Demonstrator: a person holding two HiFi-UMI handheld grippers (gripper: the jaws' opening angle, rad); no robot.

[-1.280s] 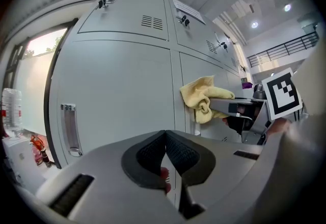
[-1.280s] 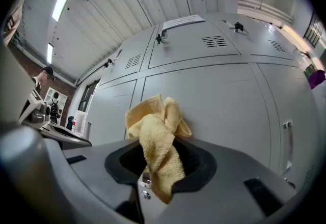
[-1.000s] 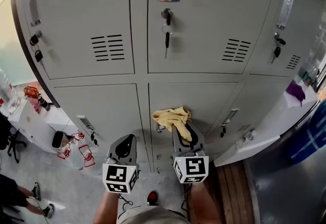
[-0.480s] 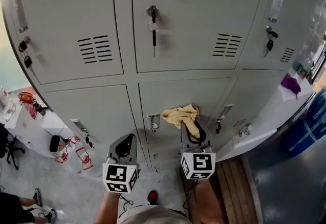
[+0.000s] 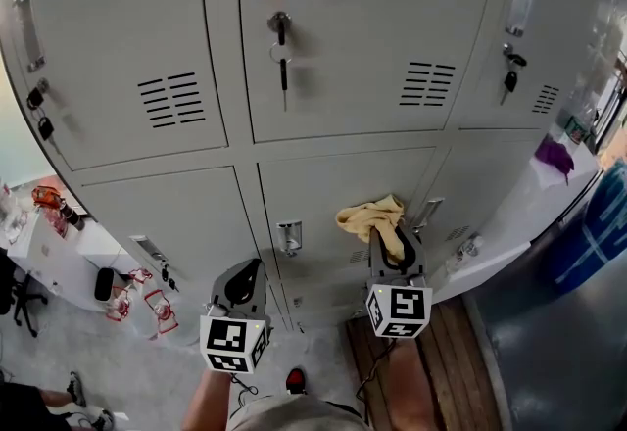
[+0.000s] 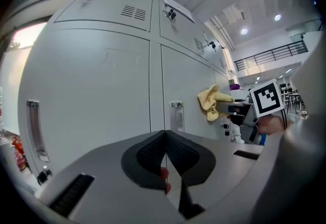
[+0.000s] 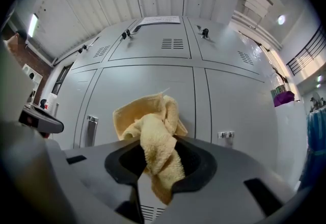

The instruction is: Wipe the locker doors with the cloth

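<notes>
A person stands facing a bank of grey metal lockers (image 5: 323,140), seen from above, with a handheld tool in each hand.

The right tool (image 5: 390,251) is clenched on a yellow cloth (image 5: 372,218). The cloth bunches out past the tool's tips and a short end hangs down between them. The right gripper view shows the same grasp, with the right tool (image 7: 158,159) pinching the cloth (image 7: 150,134) at its middle. The cloth is held up at the lower middle door (image 5: 333,194), to the right of that door's metal handle (image 5: 288,236) and near the seam with the next door. It looks to be against the door, though contact is hard to confirm.

The left tool (image 5: 247,274) is held lower and to the left, apart from the doors. The left gripper view shows the left tool (image 6: 165,139) clenched on nothing, its two dark pads meeting. Beyond it, the cloth (image 6: 213,101) is at the door.

A key (image 5: 282,71) hangs from the lock of the upper middle door. To the right, a white surface (image 5: 514,233) runs along the lockers with a purple item (image 5: 554,155) on it.
</notes>
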